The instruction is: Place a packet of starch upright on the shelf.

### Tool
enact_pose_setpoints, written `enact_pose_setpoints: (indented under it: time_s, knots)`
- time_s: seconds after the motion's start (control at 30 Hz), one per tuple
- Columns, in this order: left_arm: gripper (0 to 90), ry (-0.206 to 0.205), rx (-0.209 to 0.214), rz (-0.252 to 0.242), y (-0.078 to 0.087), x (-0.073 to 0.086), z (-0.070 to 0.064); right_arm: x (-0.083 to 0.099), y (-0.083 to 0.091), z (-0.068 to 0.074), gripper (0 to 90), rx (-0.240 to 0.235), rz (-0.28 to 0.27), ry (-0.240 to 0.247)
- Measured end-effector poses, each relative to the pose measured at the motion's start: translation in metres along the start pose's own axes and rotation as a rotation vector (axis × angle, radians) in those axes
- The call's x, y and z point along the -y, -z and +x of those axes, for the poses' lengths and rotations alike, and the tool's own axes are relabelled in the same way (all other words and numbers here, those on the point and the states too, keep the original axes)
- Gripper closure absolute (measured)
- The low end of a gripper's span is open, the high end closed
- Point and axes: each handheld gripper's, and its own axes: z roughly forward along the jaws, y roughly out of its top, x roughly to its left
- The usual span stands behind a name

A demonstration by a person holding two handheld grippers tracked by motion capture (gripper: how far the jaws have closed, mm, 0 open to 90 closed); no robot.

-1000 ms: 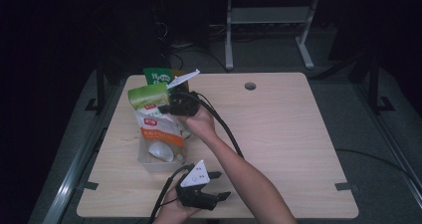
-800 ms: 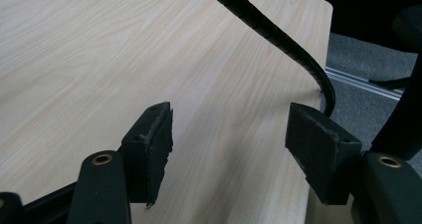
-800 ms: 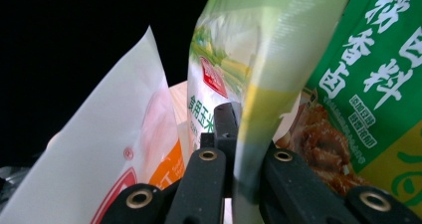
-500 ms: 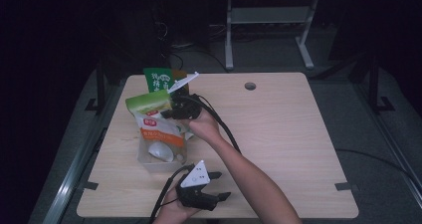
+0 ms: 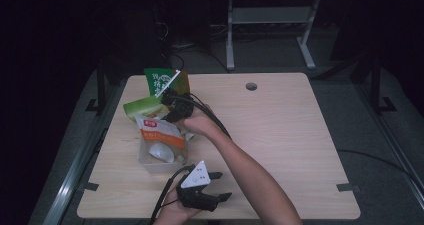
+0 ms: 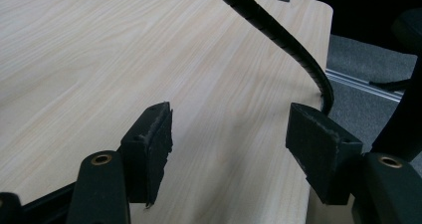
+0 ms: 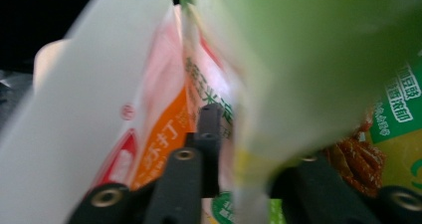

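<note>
Where the worktop [image 5: 280, 135] carries anything, it does so toward its left edge; its pale wood is otherwise bare, with a round cable hole [image 5: 251, 86] near the far edge. Clear tray [image 5: 150, 161]: sits near the left edge, about midway between near and far edges, holding a white rounded item [image 5: 161, 153] whose nature cannot be told. Dark green snack bag [image 5: 159, 81]: stands near the far-left corner, behind the right gripper. Orange-and-white snack bag [image 5: 159, 131]: lies partly over the tray, its long axis running from the tray up toward the far-left corner. Light green snack bag [image 5: 143, 107]: the held item, lifted just above the orange-and-white bag, its long axis roughly parallel to the far edge, its free end pointing to the left edge, slightly tilted. Right gripper [image 5: 174, 105]: reaches in from the right, jaws pressed together on the light green snack bag's right end; the right gripper view shows that bag [image 7: 298, 59] blurred and close between the black jaws. Left gripper [image 5: 220, 186]: rests at the near edge in the person's left hand [image 5: 172, 212], jaws spread wide apart with bare wood between them in the left gripper view [image 6: 229, 134].
</note>
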Motion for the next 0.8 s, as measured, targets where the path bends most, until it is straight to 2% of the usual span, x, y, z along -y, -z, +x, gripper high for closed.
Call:
enact_pose_setpoints:
  time_s: [0.1, 0.2, 0.27, 0.37, 0.4, 0.43, 0.47, 0.63, 0.7, 0.73, 0.8]
  knots:
    - [34.1, -0.002, 0.000, 0.003, 0.001, 0.000, 0.000, 0.001, 0.002, 0.001, 89.5, 0.029, -0.007, 0.009]
    - [34.1, 0.000, -0.002, -0.003, 0.001, -0.001, 0.000, 0.005, 0.006, 0.002, 89.8, 0.044, -0.049, -0.024]
    - [34.1, 0.000, -0.002, 0.000, 0.001, -0.001, 0.000, 0.008, 0.010, 0.004, 89.9, 0.050, -0.085, -0.061]
    - [34.1, -0.007, -0.002, 0.003, 0.000, -0.001, 0.000, 0.011, 0.016, 0.004, 89.9, 0.056, -0.153, -0.085]
    - [34.1, -0.006, -0.001, 0.002, 0.000, -0.001, -0.001, 0.012, 0.018, 0.004, 89.9, 0.046, -0.193, -0.111]
    - [34.1, -0.006, -0.001, 0.002, 0.000, -0.001, -0.001, 0.014, 0.019, 0.003, 89.9, 0.048, -0.210, -0.115]
    - [34.1, -0.003, -0.001, 0.000, 0.000, -0.001, -0.001, 0.016, 0.019, 0.005, 89.9, 0.037, -0.233, -0.147]
    - [34.1, -0.007, 0.003, 0.003, -0.001, 0.000, -0.001, 0.033, 0.011, 0.005, 89.9, 0.036, -0.331, -0.163]
    - [34.1, -0.007, 0.006, 0.001, -0.001, 0.000, -0.002, 0.037, 0.009, 0.006, 89.8, 0.046, -0.343, -0.168]
    - [34.1, -0.007, 0.006, 0.001, -0.001, -0.001, -0.002, 0.040, 0.005, 0.006, 89.8, 0.046, -0.325, -0.166]
    - [34.1, -0.009, 0.004, 0.002, 0.000, -0.001, -0.003, 0.044, 0.002, 0.007, 89.4, 0.035, -0.331, -0.170]
